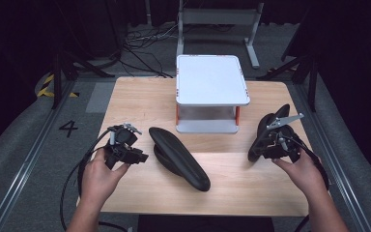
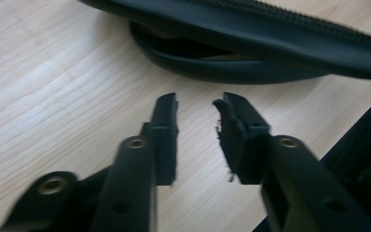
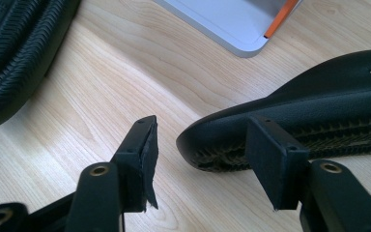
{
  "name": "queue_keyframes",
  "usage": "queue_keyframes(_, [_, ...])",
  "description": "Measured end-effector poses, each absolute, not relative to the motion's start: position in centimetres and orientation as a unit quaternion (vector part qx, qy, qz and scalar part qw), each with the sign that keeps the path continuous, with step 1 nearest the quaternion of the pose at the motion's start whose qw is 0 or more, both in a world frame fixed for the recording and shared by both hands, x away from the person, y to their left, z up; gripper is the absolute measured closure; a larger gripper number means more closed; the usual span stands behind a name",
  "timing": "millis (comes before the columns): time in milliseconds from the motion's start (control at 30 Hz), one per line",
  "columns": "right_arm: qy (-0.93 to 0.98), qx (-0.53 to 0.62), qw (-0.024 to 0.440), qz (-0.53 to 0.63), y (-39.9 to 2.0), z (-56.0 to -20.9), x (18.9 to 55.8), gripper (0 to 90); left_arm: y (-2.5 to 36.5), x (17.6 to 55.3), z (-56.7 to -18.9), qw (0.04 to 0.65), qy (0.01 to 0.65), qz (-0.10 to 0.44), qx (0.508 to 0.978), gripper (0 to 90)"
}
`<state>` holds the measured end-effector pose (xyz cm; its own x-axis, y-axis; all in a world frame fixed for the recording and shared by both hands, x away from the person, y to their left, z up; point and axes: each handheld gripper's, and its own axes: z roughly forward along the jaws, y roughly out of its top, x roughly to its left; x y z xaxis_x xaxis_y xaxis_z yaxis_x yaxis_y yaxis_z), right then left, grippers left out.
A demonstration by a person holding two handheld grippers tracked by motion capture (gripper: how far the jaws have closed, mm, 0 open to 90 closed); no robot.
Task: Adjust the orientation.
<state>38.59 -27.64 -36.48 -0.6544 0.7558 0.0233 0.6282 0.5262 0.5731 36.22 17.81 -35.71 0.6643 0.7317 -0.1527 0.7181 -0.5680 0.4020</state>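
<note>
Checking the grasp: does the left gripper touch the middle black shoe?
Apart. Left gripper view: bare table lies between the left gripper and the black shoe.

- Left gripper (image 1: 140, 157): black body, black cable looping off its rear; brass-coloured screw eyelets on both jaw arms.
- Right gripper (image 1: 257, 147): black, grey three-cornered plate on top; frayed black pads.
- Forearms: bare, no sleeves.

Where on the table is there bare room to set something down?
Bare wood lies left of the white stand, along the table near edge between the hands, and between the middle shoe and right shoe. Around each hand-held gripper it is crowded.
</note>
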Motion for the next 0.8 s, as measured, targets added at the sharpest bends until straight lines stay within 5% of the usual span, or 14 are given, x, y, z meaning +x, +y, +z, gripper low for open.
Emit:
queue_keyframes(100, [0.865,0.402,0.114,0.278,-27.7,-36.5,38.5,46.1,16.7,36.7,-37.1,0.205,0.403,0.007,0.892,77.3])
queue_keyframes(200, [0.865,0.401,0.115,0.278,-27.7,-36.5,38.5,45.6,16.1,37.4,-38.4,0.211,0.408,-0.019,0.888,66.2])
queue_keyframes(333, [0.865,0.401,0.113,0.280,-27.6,-36.6,38.4,45.1,15.5,37.7,-39.7,0.180,0.409,-0.021,0.894,64.9])
queue_keyframes(667, [0.865,0.399,0.117,0.281,-27.7,-36.5,38.2,44.8,13.8,38.0,-42.1,0.147,0.388,-0.029,0.909,89.4])
queue_keyframes(800, [0.866,0.397,0.116,0.281,-27.6,-36.5,38.2,44.8,13.5,38.2,-42.6,0.157,0.389,-0.031,0.907,89.6])
